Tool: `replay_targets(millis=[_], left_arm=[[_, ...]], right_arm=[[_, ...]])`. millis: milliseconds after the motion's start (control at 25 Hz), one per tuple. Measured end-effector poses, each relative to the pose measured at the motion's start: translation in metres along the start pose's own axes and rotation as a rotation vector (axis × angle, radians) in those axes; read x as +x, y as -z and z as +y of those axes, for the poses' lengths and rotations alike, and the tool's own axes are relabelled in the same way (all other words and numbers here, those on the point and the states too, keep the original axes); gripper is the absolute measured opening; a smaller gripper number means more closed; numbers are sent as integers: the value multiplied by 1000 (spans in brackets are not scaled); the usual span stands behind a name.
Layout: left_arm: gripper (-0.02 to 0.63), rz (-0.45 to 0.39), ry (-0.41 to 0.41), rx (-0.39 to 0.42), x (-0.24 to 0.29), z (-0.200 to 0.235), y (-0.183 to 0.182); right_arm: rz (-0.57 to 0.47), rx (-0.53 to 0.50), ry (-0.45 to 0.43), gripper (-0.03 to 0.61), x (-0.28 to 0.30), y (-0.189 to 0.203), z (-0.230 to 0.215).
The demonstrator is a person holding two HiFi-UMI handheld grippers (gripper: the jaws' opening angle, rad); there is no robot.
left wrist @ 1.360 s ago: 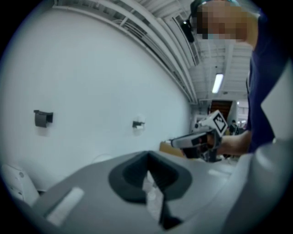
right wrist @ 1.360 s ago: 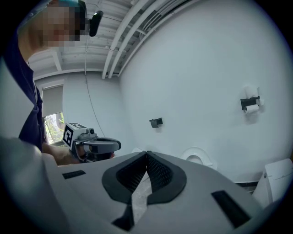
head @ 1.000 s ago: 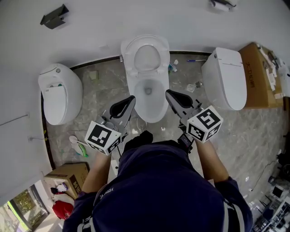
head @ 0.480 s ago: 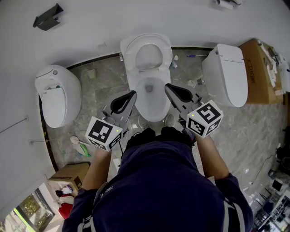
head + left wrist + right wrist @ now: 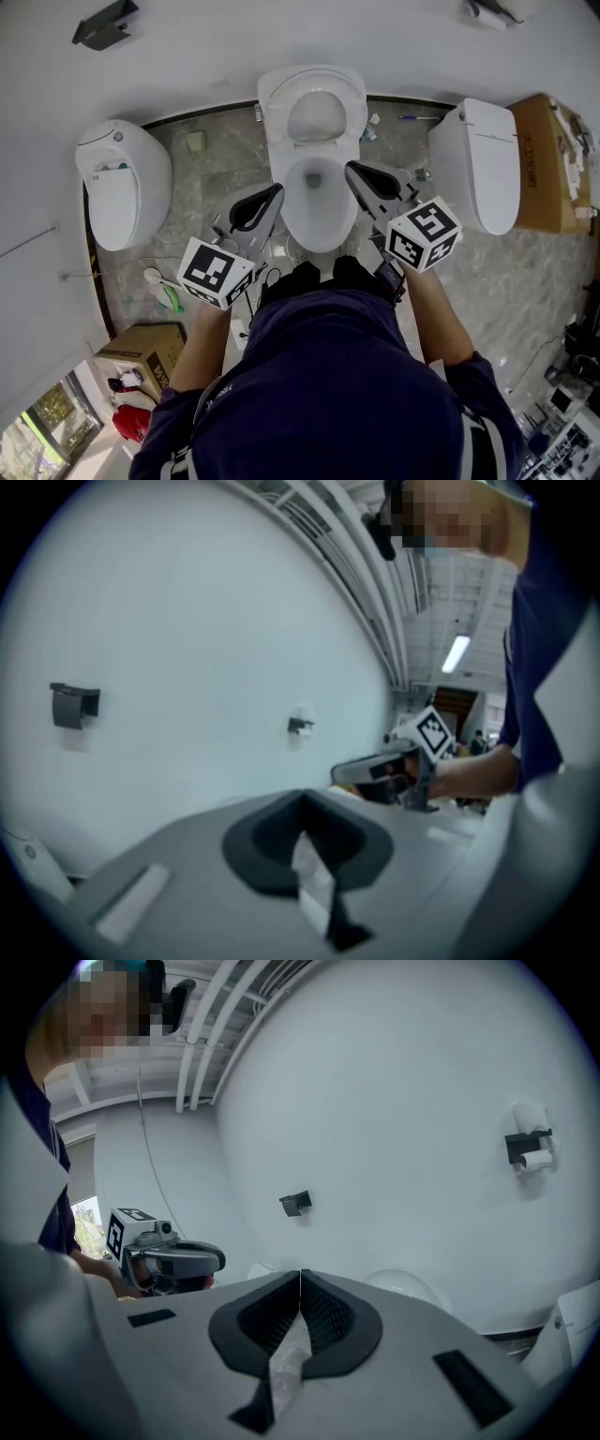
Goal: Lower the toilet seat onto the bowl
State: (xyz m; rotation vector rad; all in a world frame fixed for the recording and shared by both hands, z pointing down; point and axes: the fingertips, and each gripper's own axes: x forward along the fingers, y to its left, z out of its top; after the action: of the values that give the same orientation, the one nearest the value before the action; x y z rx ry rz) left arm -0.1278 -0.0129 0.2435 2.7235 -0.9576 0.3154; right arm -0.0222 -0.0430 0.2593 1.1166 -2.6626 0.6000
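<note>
Toilet seat (image 5: 281,108) upright, rigid, probably light; take its top rim. Left gripper (image 5: 273,193) and right gripper (image 5: 352,170) closed, empty.

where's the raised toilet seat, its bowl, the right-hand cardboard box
toilet seat (image 5: 278,117), head view, left of raised ring
bowl (image 5: 319,242), head view, front rim
cardboard box (image 5: 548,159), head view, top face

The head camera looked steeply down, toilet bowl (image 5: 319,211) at twelve o'clock. Both claw cameras faced one shared wall (image 5: 187,649); the left one caught the right claw (image 5: 341,772) at three o'clock.
</note>
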Motion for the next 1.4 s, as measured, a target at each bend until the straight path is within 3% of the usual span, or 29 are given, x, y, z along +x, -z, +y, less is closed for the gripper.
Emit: replay_targets(millis=[440,760,1160,1320,1400], left_arm=[[3,41,-72,-53,45,13,6],[3,74,-105,-84,76,27,11],[3,122,-135,-113,93,38,24],[3,143,-139,-125,93,39,31],[3,144,-142,-131,93,41,33]], right_arm=[[65,-3,1,9,36,10,-82],[84,-35,-40,9,68,5,-125],[137,-52,-44,11,117,27,-177],[159,-58,-31,90,134,34,-194],[167,-73,-20,100,142,35,-202]])
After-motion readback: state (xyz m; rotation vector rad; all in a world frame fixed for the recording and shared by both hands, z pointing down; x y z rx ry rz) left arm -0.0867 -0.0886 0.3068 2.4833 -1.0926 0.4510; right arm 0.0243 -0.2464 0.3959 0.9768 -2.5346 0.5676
